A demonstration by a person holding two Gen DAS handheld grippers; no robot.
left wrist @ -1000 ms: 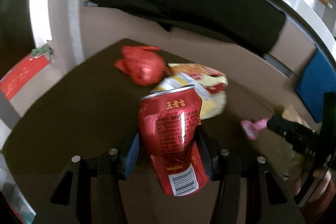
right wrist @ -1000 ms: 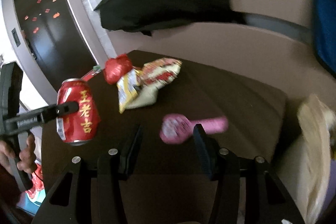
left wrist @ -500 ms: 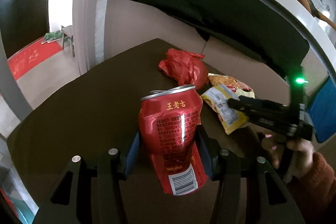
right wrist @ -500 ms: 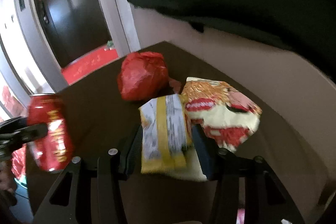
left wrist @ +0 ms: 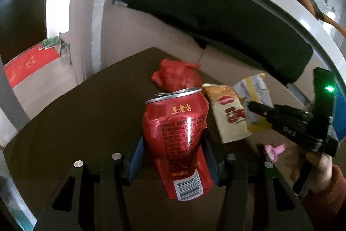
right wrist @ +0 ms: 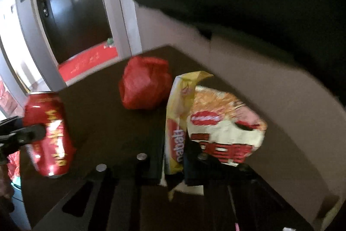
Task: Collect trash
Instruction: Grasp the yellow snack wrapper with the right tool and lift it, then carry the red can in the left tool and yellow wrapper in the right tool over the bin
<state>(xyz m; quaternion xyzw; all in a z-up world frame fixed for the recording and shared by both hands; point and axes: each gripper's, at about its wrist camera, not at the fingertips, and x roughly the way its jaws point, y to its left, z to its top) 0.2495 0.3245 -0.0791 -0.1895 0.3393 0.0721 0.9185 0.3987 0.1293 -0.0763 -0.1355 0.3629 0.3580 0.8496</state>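
My left gripper (left wrist: 174, 157) clamps a dented red drink can (left wrist: 177, 140), upright and tilted, above the dark brown table (left wrist: 75, 118). My right gripper (right wrist: 173, 161), angled downward, has just been closing on a yellow foil snack wrapper (right wrist: 176, 122) — long axis pointing away. A crumpled red plastic bag (right wrist: 144, 86) lies beyond it, near the table's far edge.

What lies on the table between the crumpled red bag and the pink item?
The noodle packet lies between the crumpled red bag and the pink item, in the left wrist view.

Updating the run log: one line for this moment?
left gripper: holding can | right gripper: just closed on yellow wrapper | red bag: on table
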